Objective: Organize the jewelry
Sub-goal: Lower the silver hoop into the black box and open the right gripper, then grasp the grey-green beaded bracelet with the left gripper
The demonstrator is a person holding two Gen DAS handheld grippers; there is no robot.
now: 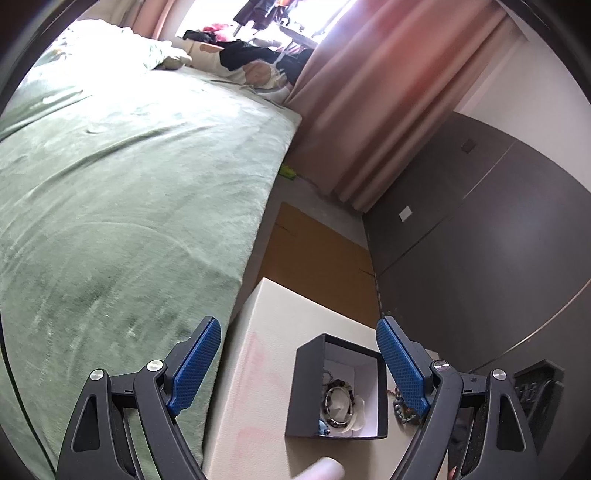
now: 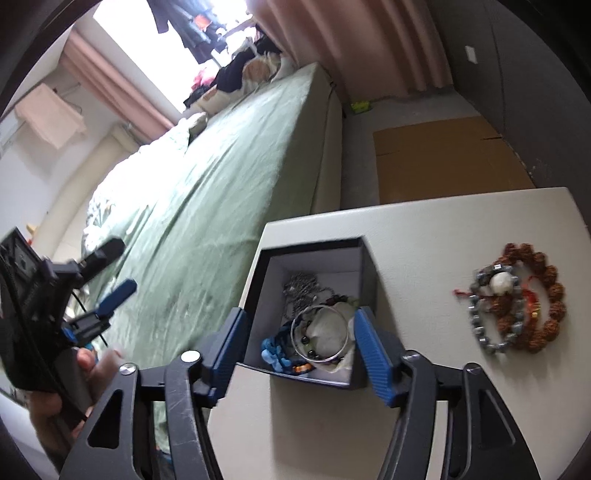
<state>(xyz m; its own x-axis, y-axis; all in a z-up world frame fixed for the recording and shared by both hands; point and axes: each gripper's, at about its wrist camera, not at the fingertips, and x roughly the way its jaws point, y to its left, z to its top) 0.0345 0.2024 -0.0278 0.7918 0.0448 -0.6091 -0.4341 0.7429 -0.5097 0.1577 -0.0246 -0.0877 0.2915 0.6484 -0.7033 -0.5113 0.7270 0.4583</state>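
On the white table (image 2: 424,229), our box (image 2: 364,280) already holds several bracelets; two more bracelets (image 2: 517,314) wait at three o'clock. Our right gripper (image 2: 301,332) hovers released over it, left gripper (image 1: 299,354) released too.

Daylight – window (image 1: 314,22) glare | fisheye-bent edges | slight blur

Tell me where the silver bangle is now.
In the right wrist view, the silver bangle lies inside the dark box on the white table, atop other jewelry, between the right gripper's jaws.
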